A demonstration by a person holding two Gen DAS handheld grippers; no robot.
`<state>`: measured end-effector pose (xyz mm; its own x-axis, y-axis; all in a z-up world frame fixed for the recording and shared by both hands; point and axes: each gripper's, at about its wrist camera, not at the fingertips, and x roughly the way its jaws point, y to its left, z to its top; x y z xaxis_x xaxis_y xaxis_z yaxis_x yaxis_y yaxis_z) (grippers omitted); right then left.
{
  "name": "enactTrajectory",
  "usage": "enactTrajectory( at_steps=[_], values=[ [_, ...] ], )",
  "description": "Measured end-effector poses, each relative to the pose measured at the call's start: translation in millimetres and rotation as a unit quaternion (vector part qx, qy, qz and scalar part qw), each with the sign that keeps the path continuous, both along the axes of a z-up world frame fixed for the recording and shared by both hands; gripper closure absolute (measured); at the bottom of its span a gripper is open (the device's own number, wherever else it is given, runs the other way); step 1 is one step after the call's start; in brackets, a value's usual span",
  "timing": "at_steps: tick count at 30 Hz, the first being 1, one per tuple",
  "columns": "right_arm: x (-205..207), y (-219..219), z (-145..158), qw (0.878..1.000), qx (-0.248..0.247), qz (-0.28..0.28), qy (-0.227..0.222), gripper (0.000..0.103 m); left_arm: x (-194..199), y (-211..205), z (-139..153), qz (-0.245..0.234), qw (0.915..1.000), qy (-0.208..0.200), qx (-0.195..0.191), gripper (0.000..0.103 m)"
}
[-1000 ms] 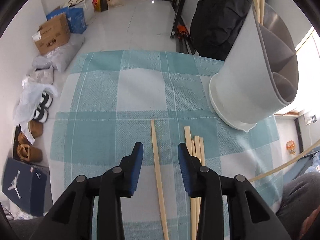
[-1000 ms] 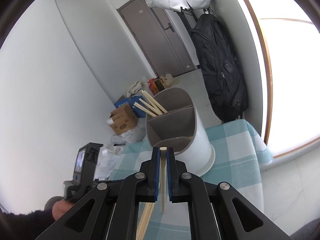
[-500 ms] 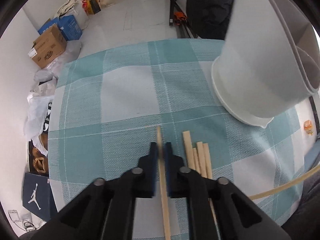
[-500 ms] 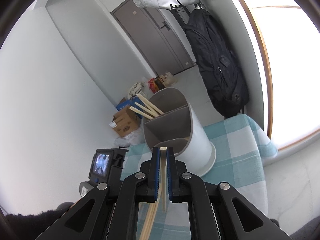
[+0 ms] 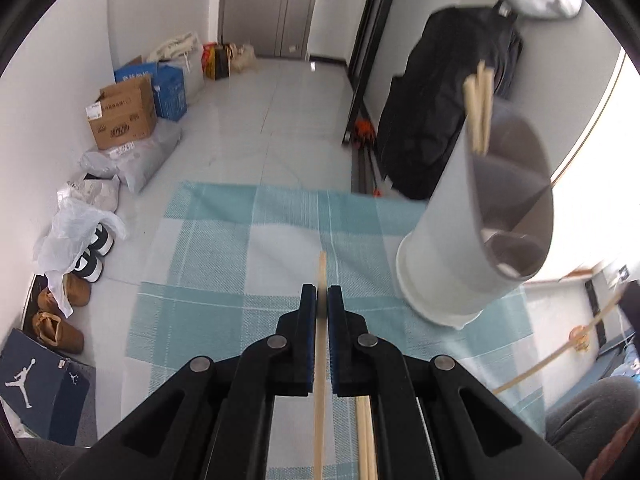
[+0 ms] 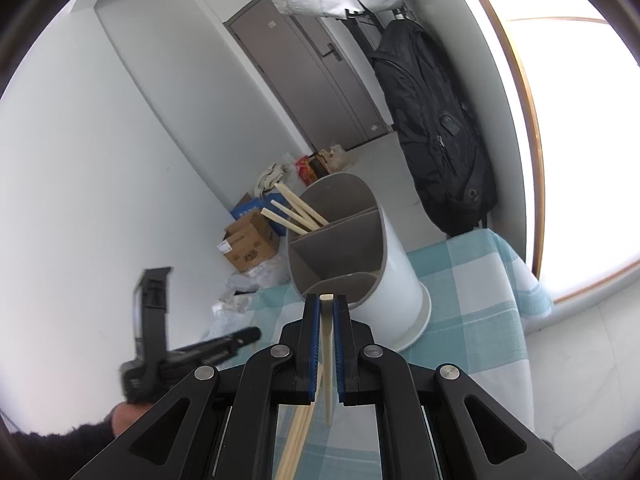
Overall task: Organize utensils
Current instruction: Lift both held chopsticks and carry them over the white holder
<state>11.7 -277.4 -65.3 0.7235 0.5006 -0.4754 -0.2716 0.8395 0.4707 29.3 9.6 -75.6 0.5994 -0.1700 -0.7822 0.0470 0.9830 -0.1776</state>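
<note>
My left gripper (image 5: 321, 292) is shut on a wooden chopstick (image 5: 320, 360) and holds it lifted above the teal checked tablecloth (image 5: 224, 264). A white divided utensil holder (image 5: 472, 240) stands to its right with a few chopsticks (image 5: 478, 112) in its far compartment. More chopsticks (image 5: 366, 436) lie on the cloth under the right finger. My right gripper (image 6: 327, 300) is shut on another chopstick (image 6: 327, 356), just in front of the holder (image 6: 384, 280). The left gripper's body (image 6: 160, 344) shows at the lower left of the right wrist view.
Cardboard boxes (image 5: 122, 114), bags and shoes (image 5: 90, 252) line the floor left of the table. A black backpack (image 6: 436, 136) hangs on the wall behind the holder. The table edge (image 6: 520, 280) drops off at the right by the window.
My left gripper closed on the single chopstick and lifted it off the cloth, tilting up. My right gripper kept its chopstick and stayed near the holder.
</note>
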Motion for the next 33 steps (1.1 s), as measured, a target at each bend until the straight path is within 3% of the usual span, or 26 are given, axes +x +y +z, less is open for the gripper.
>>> enactTrajectory(
  at_steps=[7, 12, 21, 33],
  values=[
    [-11, 19, 10, 0.999, -0.026, 0.017, -0.025, 0.097, -23, 1, 19, 0.004, 0.9981, -0.054, -0.028, 0.101],
    [-17, 31, 18, 0.998, -0.038, 0.025, -0.038, 0.097, -30, 0, 33, -0.013, 0.9962, -0.083, -0.023, 0.101],
    [-24, 35, 42, 0.997, -0.042, 0.031, -0.057, 0.097, -42, -8, 77, -0.025, 0.9892, -0.132, -0.058, 0.101],
    [1, 13, 118, 0.996, -0.034, 0.032, -0.072, 0.097, -12, -25, 138, -0.005, 0.9724, -0.203, -0.114, 0.101]
  ],
)
